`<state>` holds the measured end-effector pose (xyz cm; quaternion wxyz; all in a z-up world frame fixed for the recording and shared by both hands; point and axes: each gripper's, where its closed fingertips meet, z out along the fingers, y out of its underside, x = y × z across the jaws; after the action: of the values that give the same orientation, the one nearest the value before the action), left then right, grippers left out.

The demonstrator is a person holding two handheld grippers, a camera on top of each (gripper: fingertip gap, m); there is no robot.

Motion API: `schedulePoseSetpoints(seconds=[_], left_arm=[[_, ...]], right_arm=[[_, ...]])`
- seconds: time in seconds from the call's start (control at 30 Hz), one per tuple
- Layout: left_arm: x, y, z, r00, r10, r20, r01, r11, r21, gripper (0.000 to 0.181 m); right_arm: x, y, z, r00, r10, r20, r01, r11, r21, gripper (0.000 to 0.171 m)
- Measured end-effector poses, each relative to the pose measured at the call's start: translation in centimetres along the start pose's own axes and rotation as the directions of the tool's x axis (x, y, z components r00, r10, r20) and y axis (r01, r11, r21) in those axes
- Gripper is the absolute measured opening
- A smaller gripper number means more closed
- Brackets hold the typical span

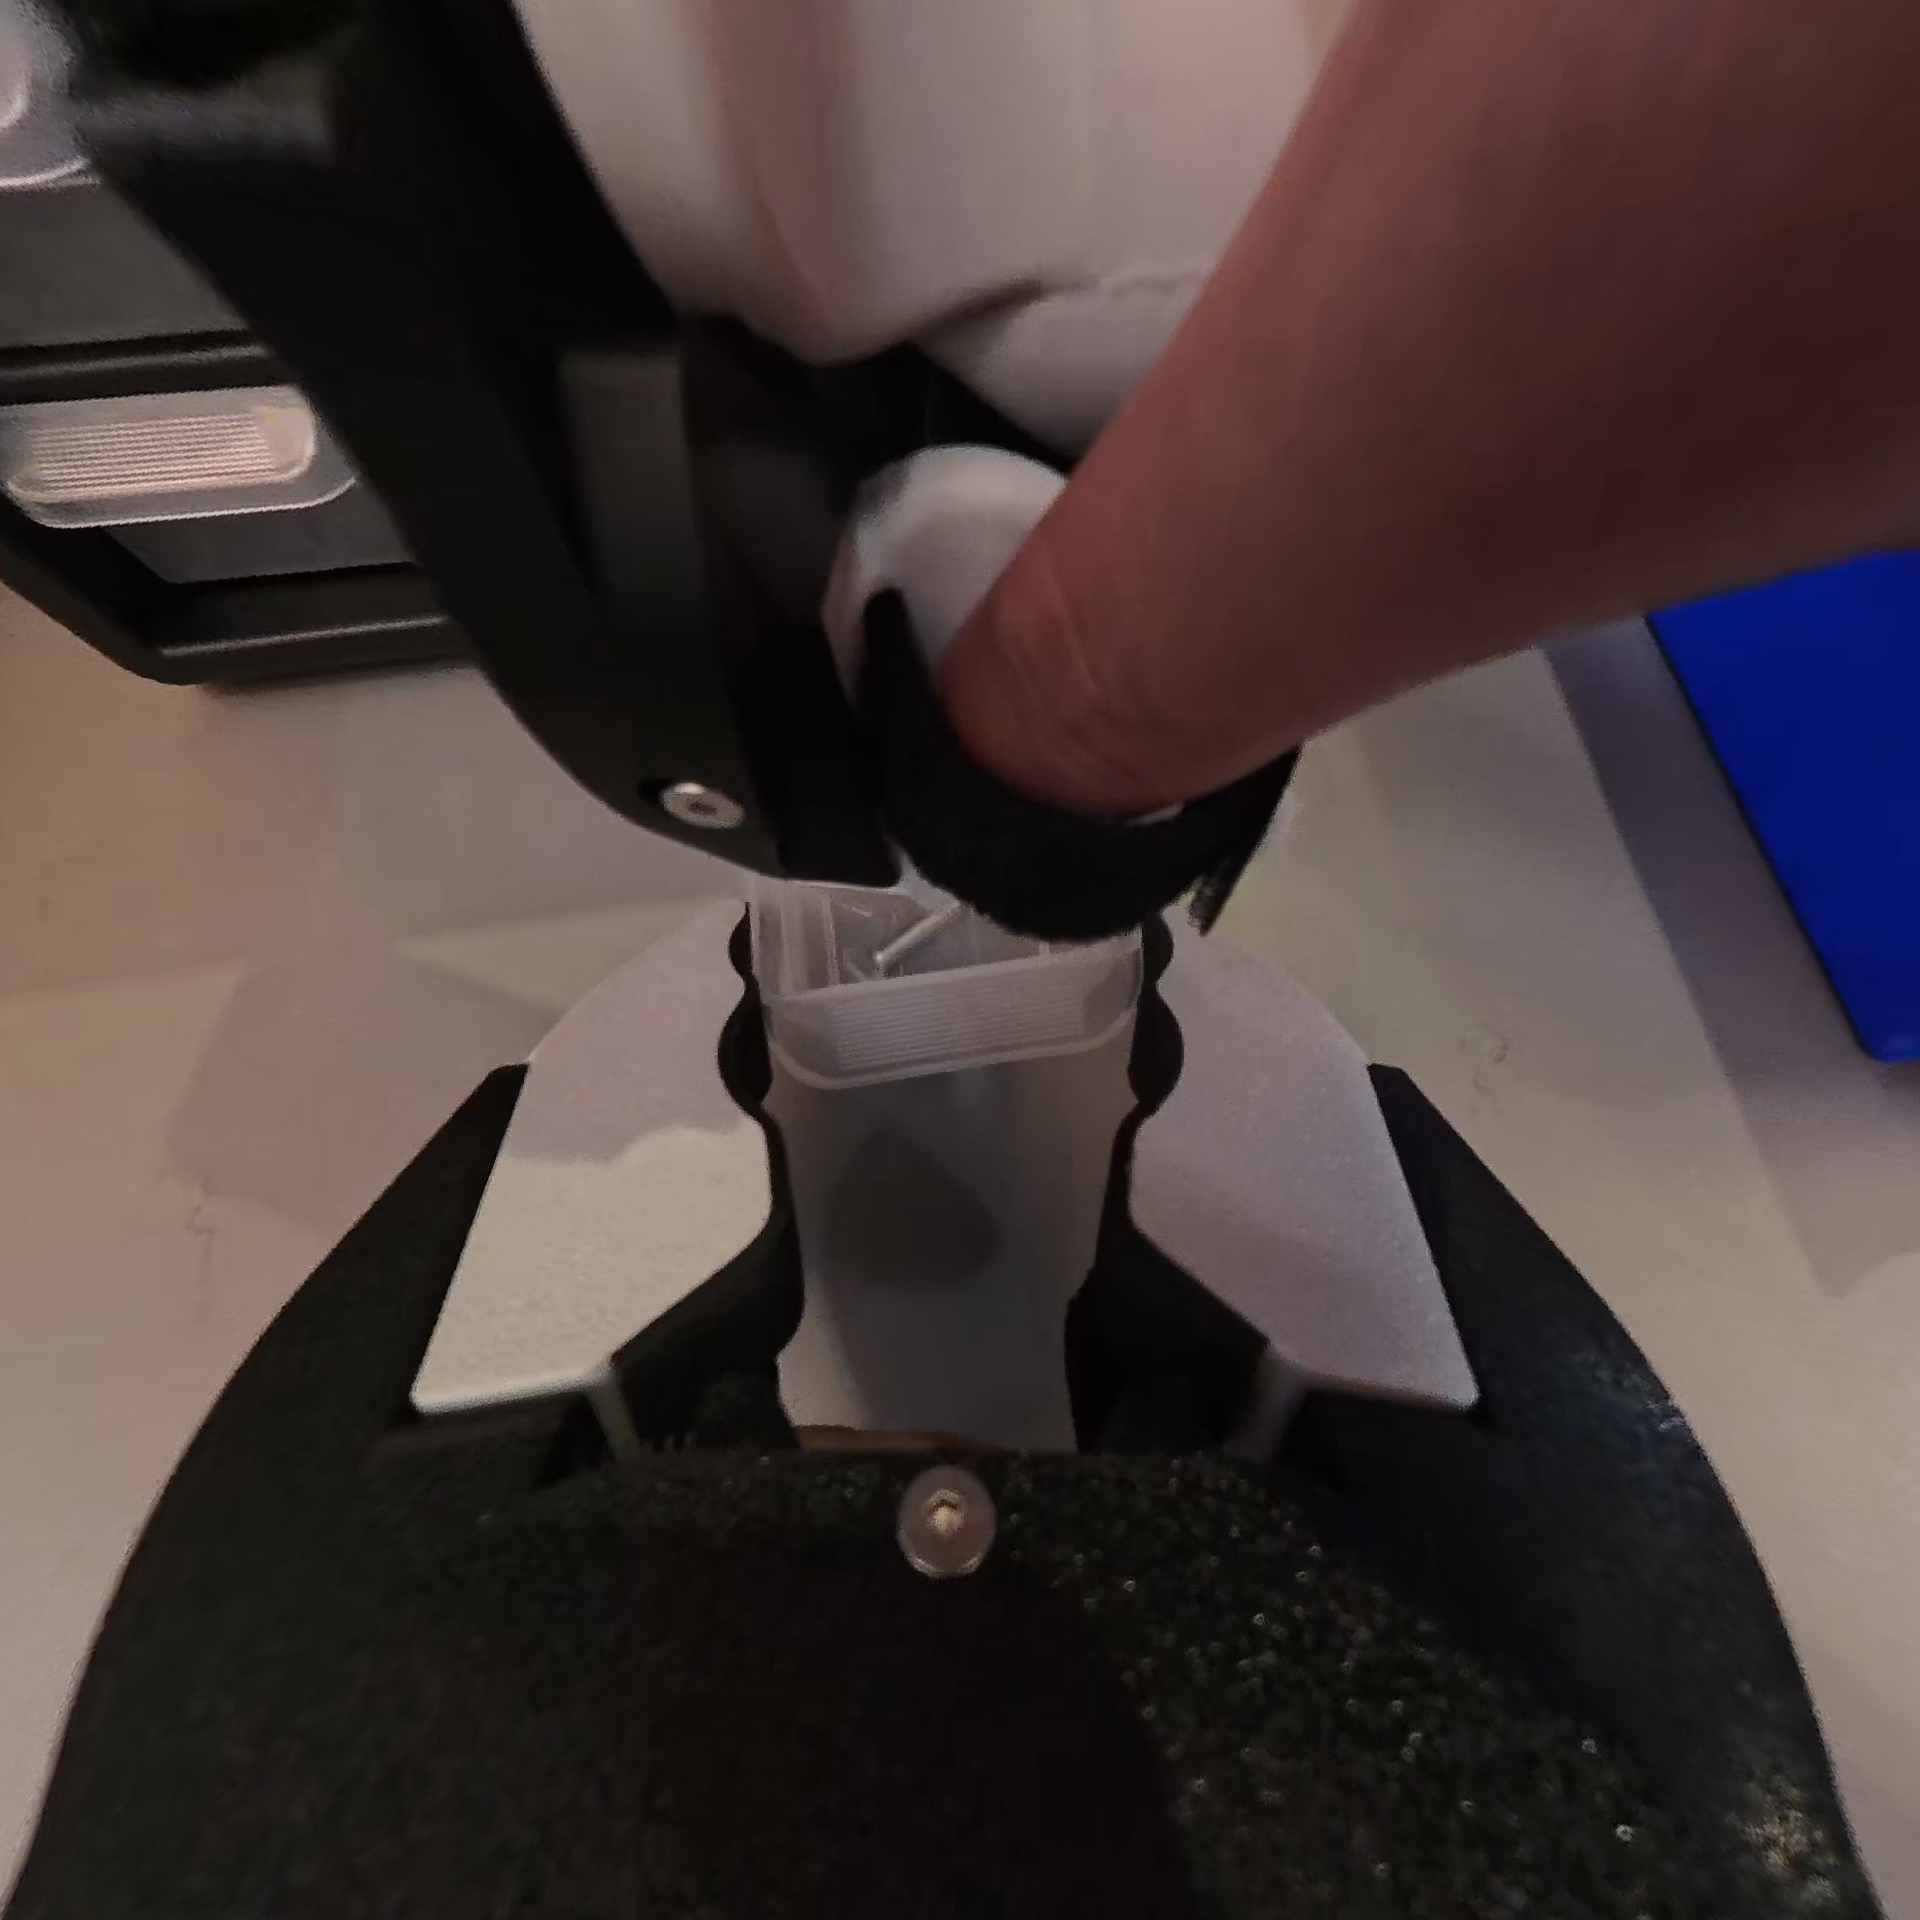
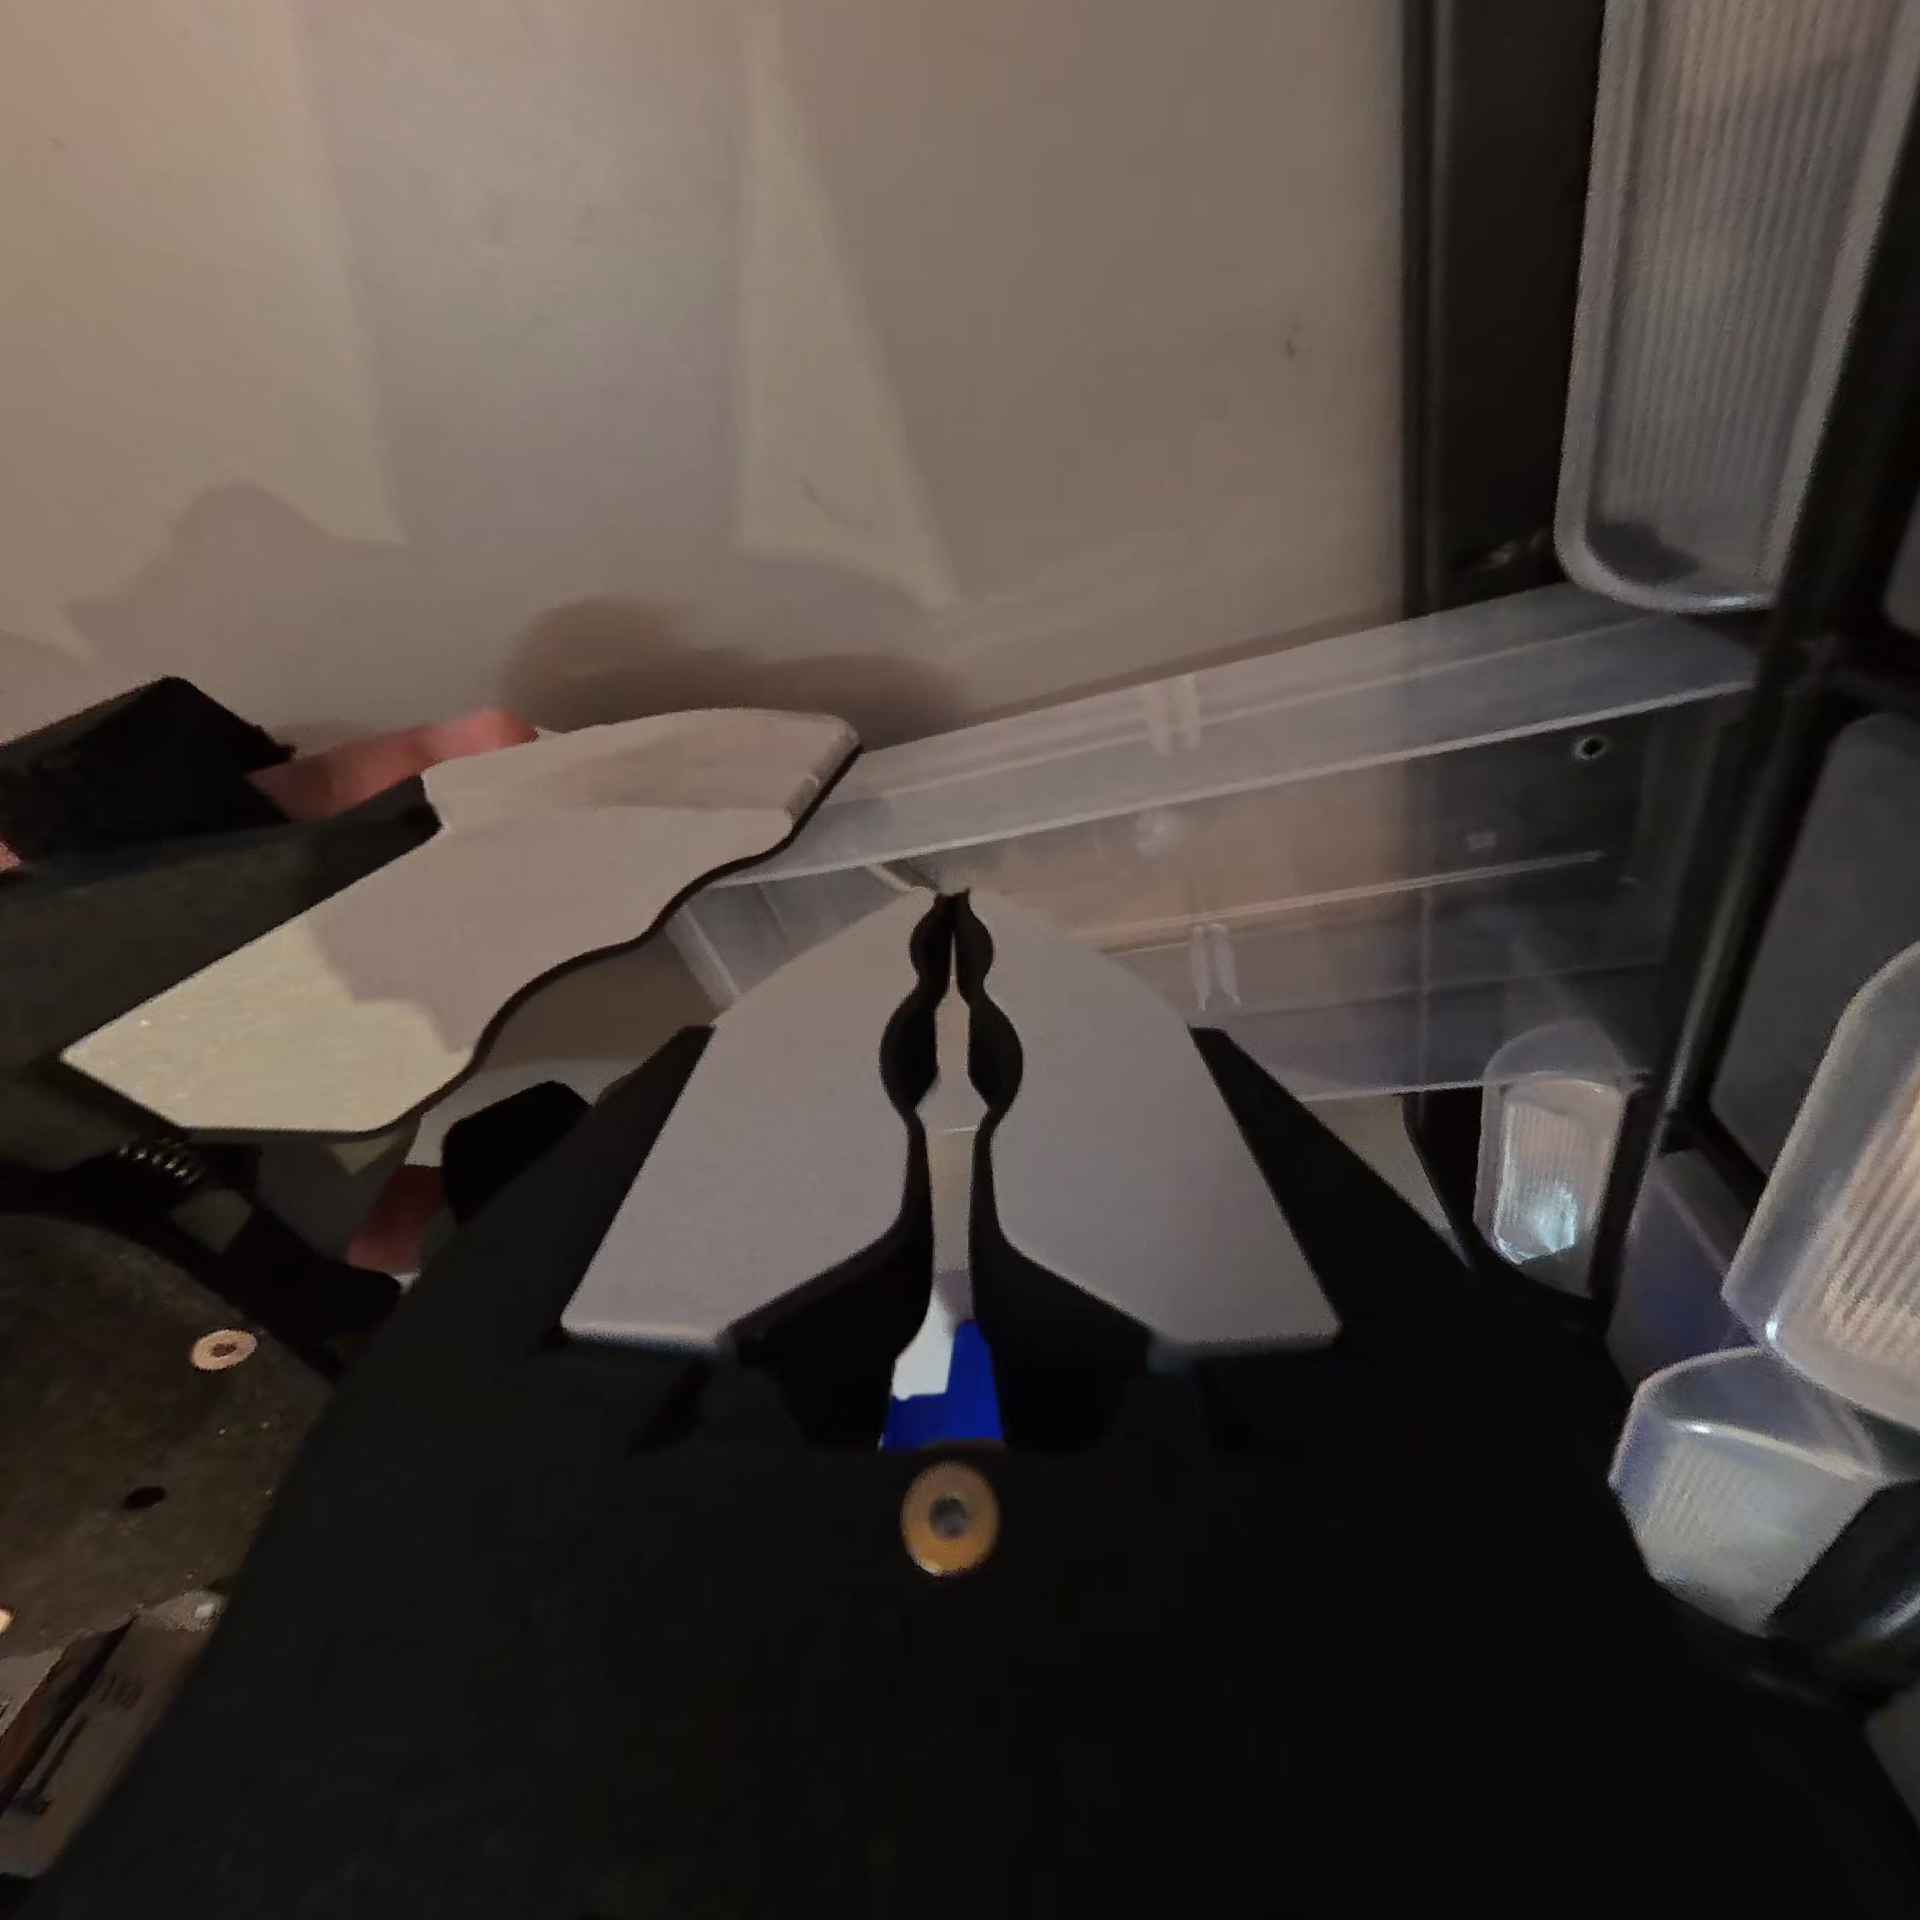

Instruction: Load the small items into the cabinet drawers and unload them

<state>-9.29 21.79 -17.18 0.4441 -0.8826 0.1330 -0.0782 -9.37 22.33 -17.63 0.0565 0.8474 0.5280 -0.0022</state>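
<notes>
My left gripper is shut on the front end of a translucent plastic drawer, with both pads pressed on its side walls. A thin metal pin slants up out of the drawer, and its upper end is hidden under the right gripper, which hangs just above. In the right wrist view my right gripper is shut over the drawer, with a tiny pale bit pinched at its tips. The drawer is pulled out of the black cabinet. The left gripper shows at its near end.
The cabinet stands at the upper left in the left wrist view, with other translucent drawers in its slots. A hand holds the right gripper. A blue flat object lies on the white table at the right. The grippers are tip to tip, or close to it.
</notes>
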Motion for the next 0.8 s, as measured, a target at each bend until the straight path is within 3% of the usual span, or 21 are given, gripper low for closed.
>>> schedulePoseSetpoints(seconds=[0.13, 0.27, 0.4, 0.6, 0.67, 0.7, 0.8], left_arm=[[0.0, 0.0, -0.2, 1.0, -0.019, -0.021, 0.019, 1.0, 0.007, 0.067], [-0.1, 0.0, -0.4, 0.999, -0.021, -0.028, 0.022, 1.0, 0.013, 0.067], [-0.1, -0.1, -0.6, 1.0, -0.015, -0.024, 0.016, 1.0, 0.024, 0.067], [-0.1, 0.1, -0.5, 1.0, -0.014, -0.016, 0.015, 1.0, 0.016, 0.067], [-0.1, -0.1, -0.7, 0.999, -0.02, -0.025, 0.021, 0.999, 0.034, 0.067], [0.0, -0.2, -0.8, 0.999, -0.02, -0.026, 0.021, 0.999, 0.04, 0.067], [0.0, -0.4, -1.0, 0.999, -0.029, -0.045, 0.032, 0.998, 0.058, 0.067]], right_arm=[[-0.4, -0.7, -1.0, 0.998, -0.046, 0.043, 0.041, 0.993, 0.11, 0.001], [-0.7, -1.3, -2.2, 0.973, -0.23, 0.027, 0.216, 0.943, 0.253, 0.02], [-1.5, -1.1, -1.7, 0.94, -0.336, 0.065, 0.301, 0.902, 0.308, 0.022], [-1.5, -0.7, -0.9, 0.91, -0.411, 0.05, 0.386, 0.885, 0.259, 0.016], [-1.4, -0.5, -0.8, 0.893, -0.451, 0.019, 0.435, 0.872, 0.223, 0.0], [-1.4, -0.5, -0.8, 0.888, -0.46, -0.003, 0.449, 0.866, 0.221, 0.0], [-0.9, -0.7, -1.7, 0.909, -0.415, -0.048, 0.41, 0.867, 0.281, 0.0]])
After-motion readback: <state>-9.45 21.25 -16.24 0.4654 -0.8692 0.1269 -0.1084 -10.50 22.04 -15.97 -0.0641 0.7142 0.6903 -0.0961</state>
